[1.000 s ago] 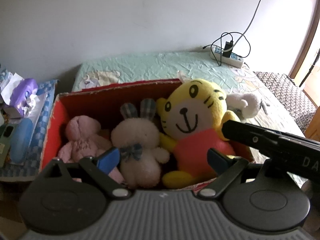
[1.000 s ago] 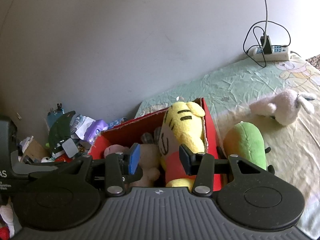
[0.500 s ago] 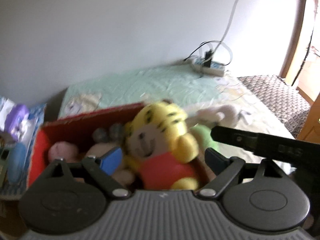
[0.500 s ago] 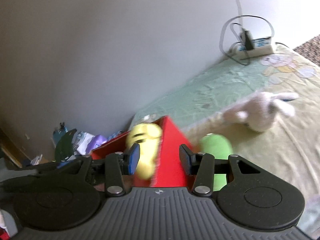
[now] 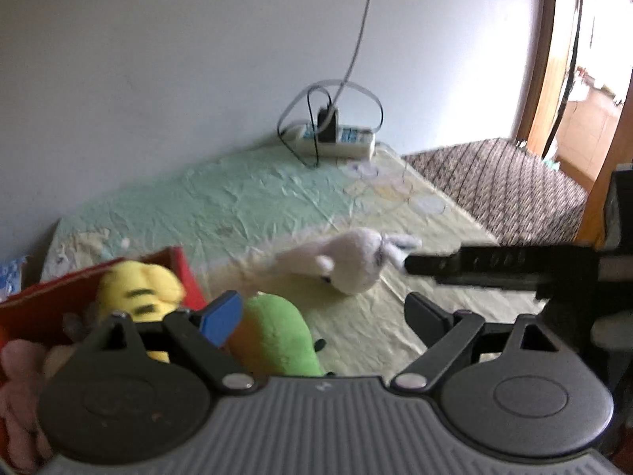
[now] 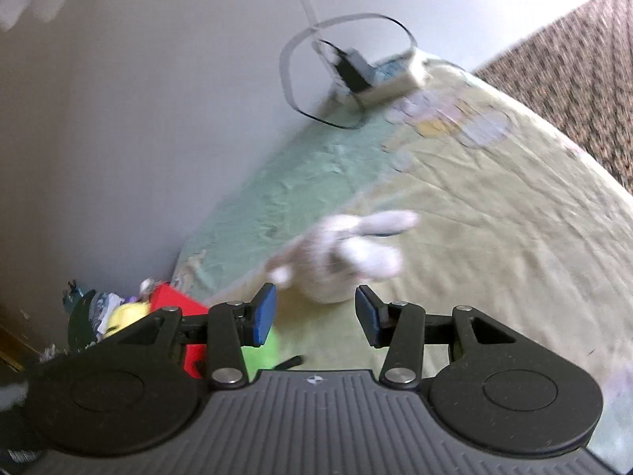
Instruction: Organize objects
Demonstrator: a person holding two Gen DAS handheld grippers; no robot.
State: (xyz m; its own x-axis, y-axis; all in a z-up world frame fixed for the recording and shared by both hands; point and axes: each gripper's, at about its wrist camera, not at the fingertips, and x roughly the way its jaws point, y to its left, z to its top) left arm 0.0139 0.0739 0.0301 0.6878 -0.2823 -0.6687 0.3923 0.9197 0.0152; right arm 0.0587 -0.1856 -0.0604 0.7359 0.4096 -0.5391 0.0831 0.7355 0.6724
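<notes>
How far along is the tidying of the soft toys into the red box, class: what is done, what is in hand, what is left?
Done: the yellow tiger and a pink toy sit in the red box. In hand: nothing is gripped; the right gripper is open and lined up on the white bunny, and the left gripper, jaws closing, is empty. Left: the white bunny and the green toy lie on the bed sheet.

A white power strip [image 5: 336,140] with a black plug and looped cable lies against the wall at the bed's [image 5: 253,194] far edge, upper centre; a patterned brown cover [image 5: 502,182] lies at right.
</notes>
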